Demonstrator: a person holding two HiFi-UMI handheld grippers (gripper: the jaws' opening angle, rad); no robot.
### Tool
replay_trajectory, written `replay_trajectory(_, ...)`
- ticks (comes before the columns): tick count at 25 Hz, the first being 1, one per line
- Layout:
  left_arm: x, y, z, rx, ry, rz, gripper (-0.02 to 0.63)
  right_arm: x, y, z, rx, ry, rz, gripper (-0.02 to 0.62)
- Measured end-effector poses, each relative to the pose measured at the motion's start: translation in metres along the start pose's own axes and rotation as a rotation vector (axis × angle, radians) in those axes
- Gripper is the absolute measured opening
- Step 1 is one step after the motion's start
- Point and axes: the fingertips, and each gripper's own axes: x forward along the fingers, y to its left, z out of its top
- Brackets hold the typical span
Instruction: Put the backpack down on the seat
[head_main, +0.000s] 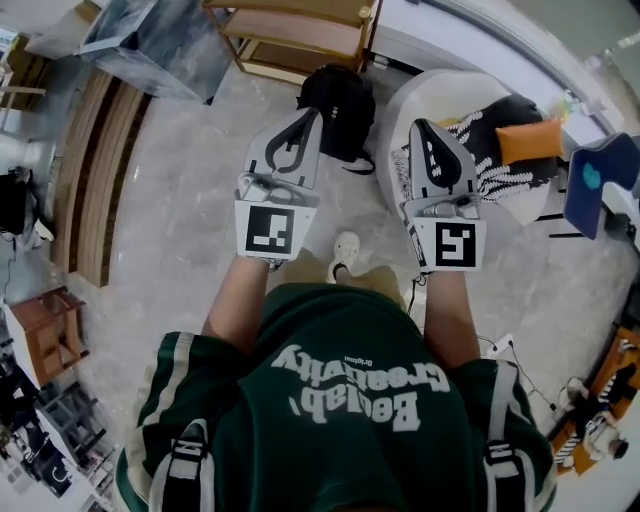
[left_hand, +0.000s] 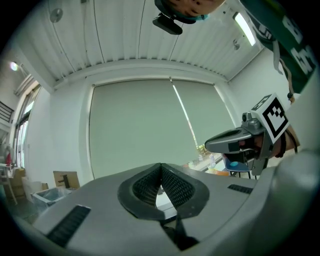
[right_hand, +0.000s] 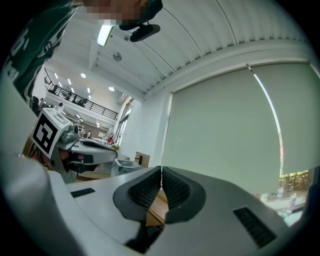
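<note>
Black backpack (head_main: 338, 105) lies on the floor just beside the white seat (head_main: 440, 92), not on it. Left tool (head_main: 314, 114) and right tool (head_main: 419, 126) hover near the seat, jaws pressed together, holding nothing. Orange cushion (head_main: 530, 140) lies on the seat.

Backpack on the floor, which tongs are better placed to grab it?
Probably the left tongs: in the head view their shut, empty tips line up with the edge of the black backpack, while the right tongs, also shut, point over the white seat.
</note>
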Motion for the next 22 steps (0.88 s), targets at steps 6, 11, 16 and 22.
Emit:
replay_trajectory(6, 0.049, 0.032, -0.028, 0.059, 0.046, -0.026, 0.018, 0.055, -0.019, -0.029, 0.059, 0.022, 0.003, 0.035)
replay_trajectory(11, 0.103, 0.082, -0.074, 0.053, 0.077, -0.043, 0.018, 0.124, -0.026, -0.062, 0.059, 0.084, 0.017, 0.035)
replay_trajectory(16, 0.173, 0.132, -0.135, 0.028, 0.131, -0.111, 0.018, 0.21, -0.043, -0.097, 0.074, 0.134, -0.01, 0.037)
replay_trajectory(22, 0.251, 0.18, -0.218, -0.014, 0.192, -0.206, 0.018, 0.309, -0.045, -0.162, 0.076, 0.222, -0.009, 0.037)
